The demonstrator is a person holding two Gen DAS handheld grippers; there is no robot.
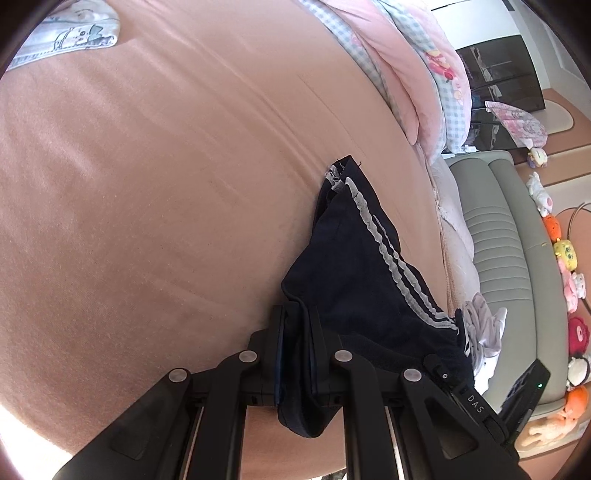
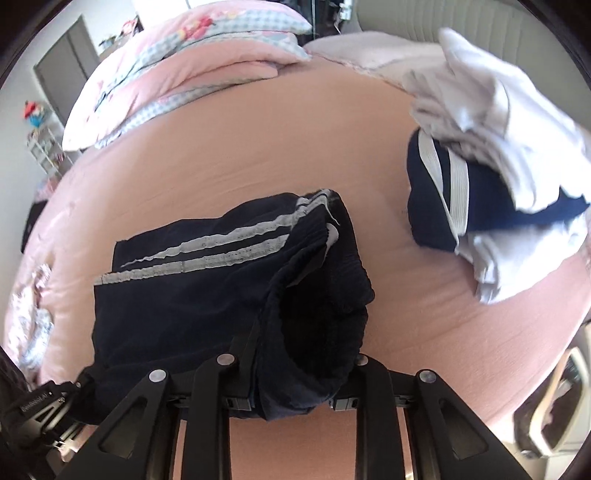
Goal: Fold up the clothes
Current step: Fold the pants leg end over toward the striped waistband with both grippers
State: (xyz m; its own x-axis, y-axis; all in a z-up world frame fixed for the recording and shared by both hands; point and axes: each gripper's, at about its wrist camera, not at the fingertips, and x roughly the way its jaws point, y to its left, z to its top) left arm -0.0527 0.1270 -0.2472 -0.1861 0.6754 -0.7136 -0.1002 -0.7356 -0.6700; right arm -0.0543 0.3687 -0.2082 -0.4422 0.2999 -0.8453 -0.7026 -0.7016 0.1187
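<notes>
Dark navy shorts [image 2: 192,288] with two white side stripes lie stretched across the pink bed sheet [image 2: 295,155], held up along their near edge. In the left wrist view my left gripper [image 1: 297,321] is shut on one end of the shorts [image 1: 351,277], and cloth hangs down between its fingers. In the right wrist view my right gripper [image 2: 303,332] has its jaws standing apart. The bunched waistband lies between and over them and hides the fingertips.
A heap of white and navy clothes [image 2: 480,166] sits at the right of the bed. A pink checked quilt [image 2: 177,74] lies at the far side, and a pale blue printed garment [image 1: 74,33] at the far left. A grey padded headboard [image 1: 498,229] and plush toys [image 1: 569,258] lie beyond the edge.
</notes>
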